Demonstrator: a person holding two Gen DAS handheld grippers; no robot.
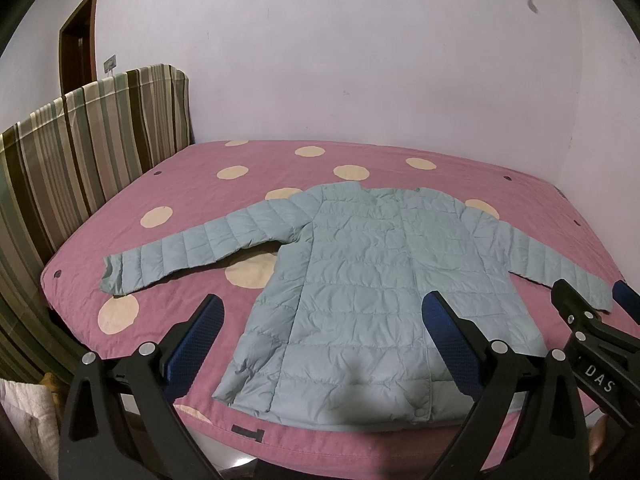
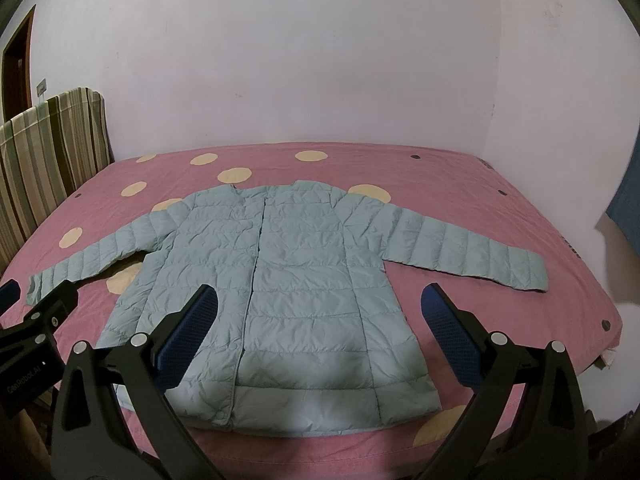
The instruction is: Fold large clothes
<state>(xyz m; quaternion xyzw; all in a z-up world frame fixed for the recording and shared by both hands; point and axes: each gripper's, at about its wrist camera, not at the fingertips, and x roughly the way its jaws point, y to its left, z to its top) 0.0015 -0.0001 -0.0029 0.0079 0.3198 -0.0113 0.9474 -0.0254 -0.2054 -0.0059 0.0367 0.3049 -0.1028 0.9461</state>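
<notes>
A light blue quilted puffer jacket (image 1: 360,280) lies flat and face up on the pink bed, both sleeves spread out sideways, hem toward me; it also shows in the right wrist view (image 2: 288,276). My left gripper (image 1: 322,312) is open and empty, held above the hem near the bed's front edge. My right gripper (image 2: 318,304) is open and empty, also above the hem. The right gripper's tip shows at the right in the left wrist view (image 1: 592,304), by the sleeve cuff. The left gripper shows at the left edge of the right wrist view (image 2: 36,312).
The bed has a pink cover with cream dots (image 1: 192,184). A striped headboard cushion (image 1: 80,152) stands at the left. A white wall (image 2: 320,60) runs behind the bed. A brown door (image 1: 78,40) is at the far left.
</notes>
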